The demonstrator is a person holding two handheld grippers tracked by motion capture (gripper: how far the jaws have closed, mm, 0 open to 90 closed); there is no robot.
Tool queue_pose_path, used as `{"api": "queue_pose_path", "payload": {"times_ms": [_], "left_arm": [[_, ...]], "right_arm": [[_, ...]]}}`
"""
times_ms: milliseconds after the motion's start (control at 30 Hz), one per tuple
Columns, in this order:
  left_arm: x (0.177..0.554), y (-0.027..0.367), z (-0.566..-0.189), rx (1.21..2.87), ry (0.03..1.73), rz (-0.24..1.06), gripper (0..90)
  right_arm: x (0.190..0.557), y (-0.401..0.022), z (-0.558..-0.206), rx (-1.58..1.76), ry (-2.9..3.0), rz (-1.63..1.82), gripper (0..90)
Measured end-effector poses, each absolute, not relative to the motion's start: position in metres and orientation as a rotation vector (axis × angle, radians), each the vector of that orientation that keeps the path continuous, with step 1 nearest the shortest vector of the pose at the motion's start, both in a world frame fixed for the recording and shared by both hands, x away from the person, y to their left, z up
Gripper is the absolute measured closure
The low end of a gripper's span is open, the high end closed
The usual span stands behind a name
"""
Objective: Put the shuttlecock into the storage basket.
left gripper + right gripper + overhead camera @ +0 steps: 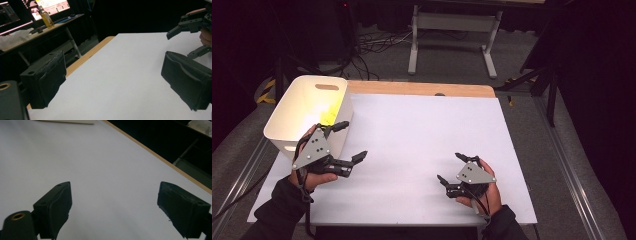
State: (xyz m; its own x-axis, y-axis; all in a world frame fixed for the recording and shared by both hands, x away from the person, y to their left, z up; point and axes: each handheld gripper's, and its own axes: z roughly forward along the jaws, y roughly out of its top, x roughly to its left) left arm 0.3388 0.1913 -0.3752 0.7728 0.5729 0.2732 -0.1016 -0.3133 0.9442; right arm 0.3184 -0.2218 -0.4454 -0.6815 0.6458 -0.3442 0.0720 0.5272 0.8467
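Observation:
My left gripper [351, 140] is held at the table's left, right beside the white bin [292, 120], jaws wide apart and nothing between them. In the left gripper view its pads [51, 80] frame bare white tabletop. My right gripper [451, 167] rests low at the front right, open and pointing left with nothing between its fingers. The right gripper view has its pads [58, 205] spread over the plain white surface. The right gripper [190, 37] also appears far off in the left gripper view. Something yellow [328, 116] lies inside the bin.
The white sheet [422, 145] covers most of the table, with a wooden strip [422, 89] along the far edge. Beyond it stand a grey table frame [452, 30] and floor cables. A side desk with a bottle [46, 17] and screens lies far off.

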Motion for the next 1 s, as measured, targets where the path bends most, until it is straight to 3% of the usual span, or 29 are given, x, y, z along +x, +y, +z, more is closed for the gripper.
{"api": "queue_pose_path", "payload": {"times_ms": [1000], "left_arm": [[0.329, 0.180, -0.423, 1.899, 0.327, 0.696, 7.0]], "right_arm": [[0.316, -0.220, -0.445, 0.571, 2.116, 1.134, 13.4]]}}
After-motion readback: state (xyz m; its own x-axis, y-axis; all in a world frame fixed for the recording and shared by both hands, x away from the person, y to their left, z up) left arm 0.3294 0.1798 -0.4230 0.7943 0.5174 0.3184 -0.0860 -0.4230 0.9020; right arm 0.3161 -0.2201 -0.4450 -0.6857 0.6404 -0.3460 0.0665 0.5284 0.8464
